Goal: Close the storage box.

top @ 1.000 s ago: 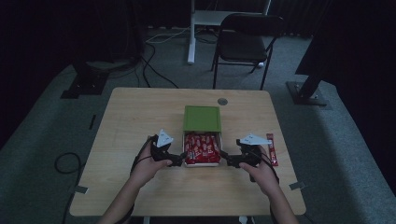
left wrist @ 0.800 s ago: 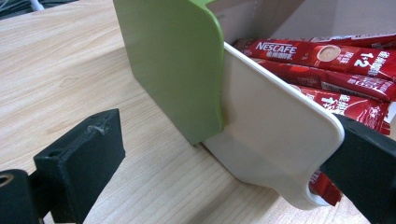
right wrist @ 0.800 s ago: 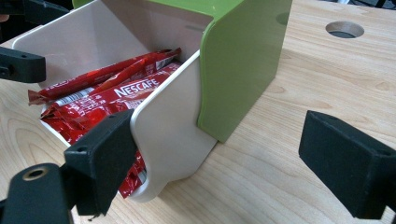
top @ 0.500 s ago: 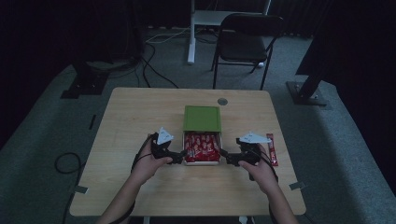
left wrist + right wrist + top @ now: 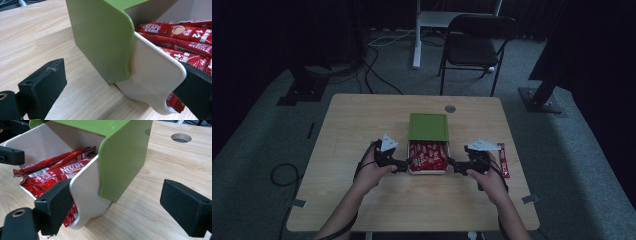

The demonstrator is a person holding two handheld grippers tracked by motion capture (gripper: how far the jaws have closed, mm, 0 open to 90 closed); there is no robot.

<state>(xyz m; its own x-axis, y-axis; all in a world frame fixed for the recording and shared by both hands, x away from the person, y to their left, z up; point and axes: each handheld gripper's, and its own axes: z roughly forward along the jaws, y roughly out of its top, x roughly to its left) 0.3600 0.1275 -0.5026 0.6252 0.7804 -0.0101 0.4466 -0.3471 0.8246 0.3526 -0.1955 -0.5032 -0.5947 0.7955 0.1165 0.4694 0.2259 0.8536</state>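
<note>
A white box [image 5: 427, 171] of red Nescafe sachets [image 5: 428, 155] sits mid-table, its far half under a green lid [image 5: 428, 126]. My left gripper [image 5: 404, 164] is at the box's left side and my right gripper [image 5: 455, 166] at its right. In the left gripper view the gripper [image 5: 120, 82] is open, straddling the white box wall [image 5: 152, 75] below the lid [image 5: 100, 37], one jaw over the sachets [image 5: 175, 30]. The right gripper [image 5: 120, 205] is open too, straddling the opposite box wall [image 5: 87, 185] beside the lid [image 5: 125, 157], one jaw over the sachets [image 5: 50, 175].
One loose red sachet [image 5: 503, 160] lies on the table right of my right hand. A round cable hole [image 5: 450, 108] is in the tabletop behind the lid. A dark chair [image 5: 477, 45] stands beyond the far edge. Bare wood surrounds the box.
Both grippers have edged slightly inward onto the box's side walls. The box and the green lid have not visibly moved.
</note>
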